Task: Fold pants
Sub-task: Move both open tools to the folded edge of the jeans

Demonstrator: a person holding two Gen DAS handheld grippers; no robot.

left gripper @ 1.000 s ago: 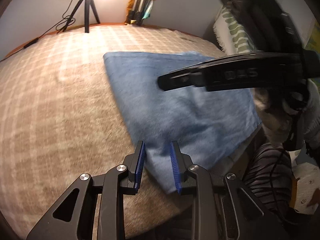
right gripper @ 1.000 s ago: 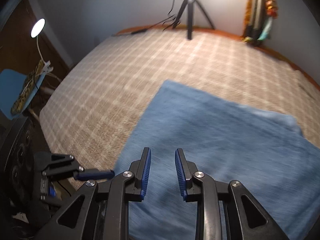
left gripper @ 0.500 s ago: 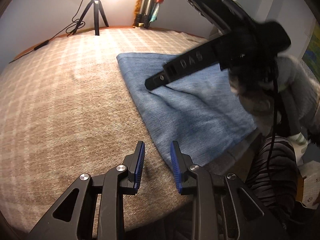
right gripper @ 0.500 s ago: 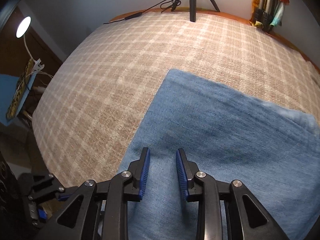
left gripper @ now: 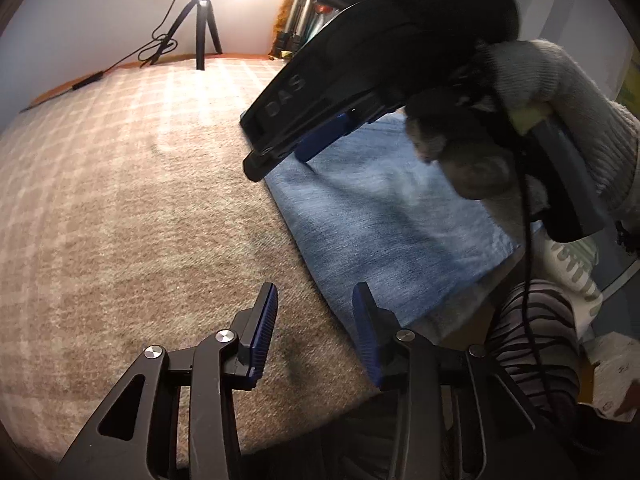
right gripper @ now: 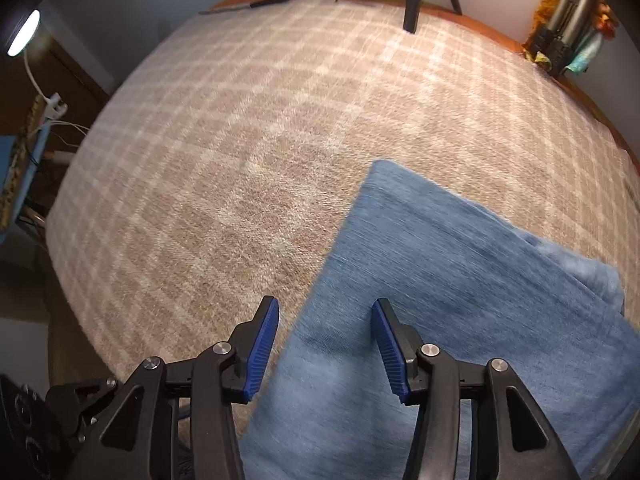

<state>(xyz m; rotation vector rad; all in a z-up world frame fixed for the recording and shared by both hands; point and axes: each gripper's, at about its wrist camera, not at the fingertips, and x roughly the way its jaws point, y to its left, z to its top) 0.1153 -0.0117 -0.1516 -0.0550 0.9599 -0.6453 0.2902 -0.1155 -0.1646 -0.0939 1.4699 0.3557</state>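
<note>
The blue denim pants [left gripper: 384,224] lie folded into a flat rectangle on the beige plaid blanket [left gripper: 132,184]; they also fill the lower right of the right wrist view [right gripper: 448,304]. My left gripper [left gripper: 315,320] is open and empty, hovering at the near left corner of the pants. My right gripper [right gripper: 325,332] is open and empty over the left edge of the pants; it also shows in the left wrist view [left gripper: 320,140], raised above the far part of the pants and held by a gloved hand [left gripper: 472,160].
A black tripod [left gripper: 202,16] with a cable stands at the far edge of the blanket under a bright light. A lamp [right gripper: 22,34] and a blue chair [right gripper: 16,168] are off the left side. Striped fabric [left gripper: 532,344] is at the near right.
Both grippers have opened wider. The left gripper has pulled back left off the corner of the pants. The right gripper has lifted and moved toward the left edge.
</note>
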